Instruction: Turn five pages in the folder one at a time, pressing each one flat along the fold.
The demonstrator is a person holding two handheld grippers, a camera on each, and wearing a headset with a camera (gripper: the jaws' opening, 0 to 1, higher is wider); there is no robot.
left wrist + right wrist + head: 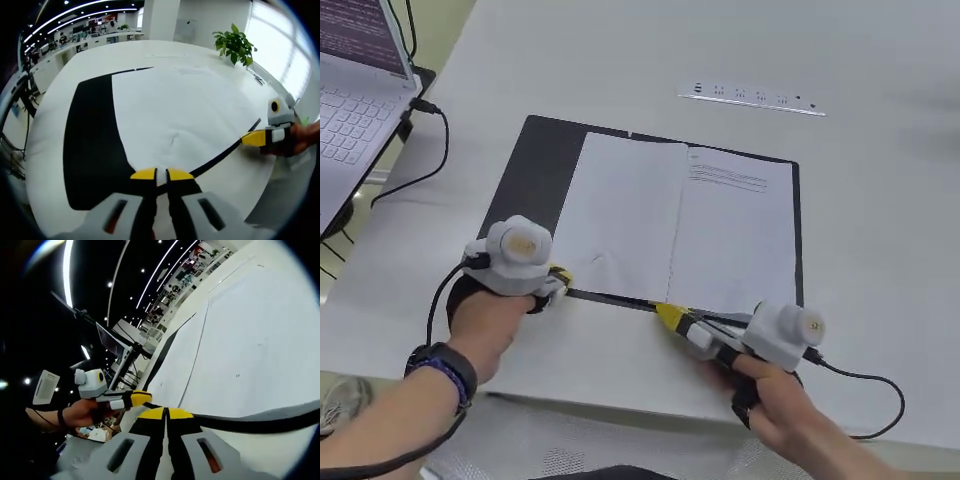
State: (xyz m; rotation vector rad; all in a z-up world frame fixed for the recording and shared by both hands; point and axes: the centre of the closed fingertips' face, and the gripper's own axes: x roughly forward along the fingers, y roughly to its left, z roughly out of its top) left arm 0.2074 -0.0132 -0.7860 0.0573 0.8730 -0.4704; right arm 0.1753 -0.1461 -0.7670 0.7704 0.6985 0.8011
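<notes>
The folder [535, 180] lies open on the table [620, 60], with a sheet flat on each side of the fold. My left claw [560, 278] and right claw [670, 315] sit at its near edge, both pinched closed and empty. I cannot tell how many turns are done.

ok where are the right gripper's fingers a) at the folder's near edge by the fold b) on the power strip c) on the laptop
a: the right gripper sits at the near edge of the folder, just by its centre fold.
</notes>
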